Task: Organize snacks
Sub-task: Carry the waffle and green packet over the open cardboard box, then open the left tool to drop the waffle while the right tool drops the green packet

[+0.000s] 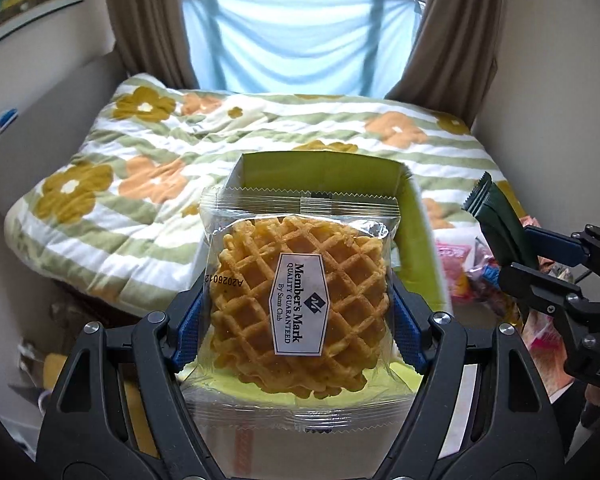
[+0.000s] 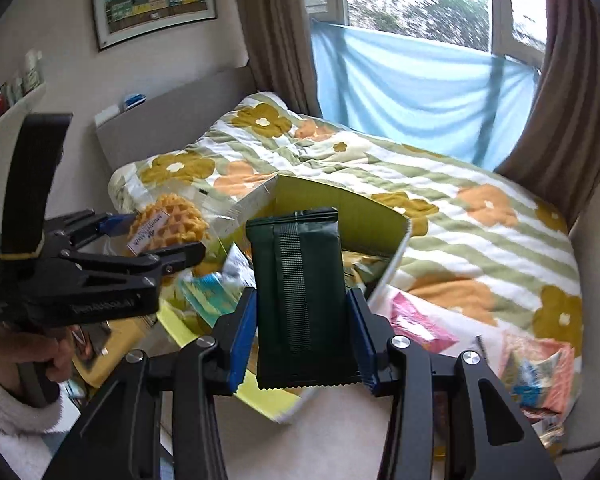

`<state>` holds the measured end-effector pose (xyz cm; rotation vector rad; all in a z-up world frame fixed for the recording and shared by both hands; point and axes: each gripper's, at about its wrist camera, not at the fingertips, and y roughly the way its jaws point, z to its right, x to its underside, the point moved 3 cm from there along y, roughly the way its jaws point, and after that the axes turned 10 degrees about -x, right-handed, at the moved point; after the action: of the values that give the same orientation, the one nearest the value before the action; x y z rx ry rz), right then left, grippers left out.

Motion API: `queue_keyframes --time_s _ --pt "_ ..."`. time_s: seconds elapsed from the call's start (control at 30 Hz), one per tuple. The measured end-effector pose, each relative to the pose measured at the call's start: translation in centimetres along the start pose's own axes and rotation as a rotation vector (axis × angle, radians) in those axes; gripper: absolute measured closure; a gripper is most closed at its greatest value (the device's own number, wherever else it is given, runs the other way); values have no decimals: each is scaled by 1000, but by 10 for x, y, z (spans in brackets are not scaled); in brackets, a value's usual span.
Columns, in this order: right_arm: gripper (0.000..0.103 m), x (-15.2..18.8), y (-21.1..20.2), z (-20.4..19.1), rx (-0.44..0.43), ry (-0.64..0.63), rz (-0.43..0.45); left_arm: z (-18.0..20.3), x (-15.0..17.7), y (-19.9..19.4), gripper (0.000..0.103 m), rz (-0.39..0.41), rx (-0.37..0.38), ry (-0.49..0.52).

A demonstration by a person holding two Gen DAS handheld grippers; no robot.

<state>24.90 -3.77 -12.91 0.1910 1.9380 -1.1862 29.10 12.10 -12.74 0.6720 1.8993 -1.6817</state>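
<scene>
A bed [image 1: 148, 184] filled the room's far part, its quilt reaching back to a window [image 2: 412, 4] and the cloth [image 1: 296, 40] hung across its lower part, with curtains [image 1: 148, 20] at both sides. A framed picture [image 2: 154, 2] hung on the wall to the left, above the headboard [image 2: 172, 120]. An open box [image 1: 320, 168] stood at the bed's near edge. The left gripper [image 1: 296, 312] held a waffle packet [image 1: 300, 296] in front of the box. To its right, the right gripper [image 2: 302, 340] held a sachet [image 2: 300, 292] upright before the same box. More snack packets [image 2: 536, 368] lay on the bed's near right corner, right of the box.
</scene>
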Motion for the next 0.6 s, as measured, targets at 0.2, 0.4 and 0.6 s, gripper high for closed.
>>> queue_keyframes --time_s 0.2,0.4,0.6 --pt "62 -6 22 -5 32 118 8 -6 3 42 28 -66 74 81" --pt "62 -1 41 -1 74 242 -16 -3 17 72 18 -136 114 156" --pt "62 8 50 -4 117 318 -48 -24 11 70 0 -100 135 171"
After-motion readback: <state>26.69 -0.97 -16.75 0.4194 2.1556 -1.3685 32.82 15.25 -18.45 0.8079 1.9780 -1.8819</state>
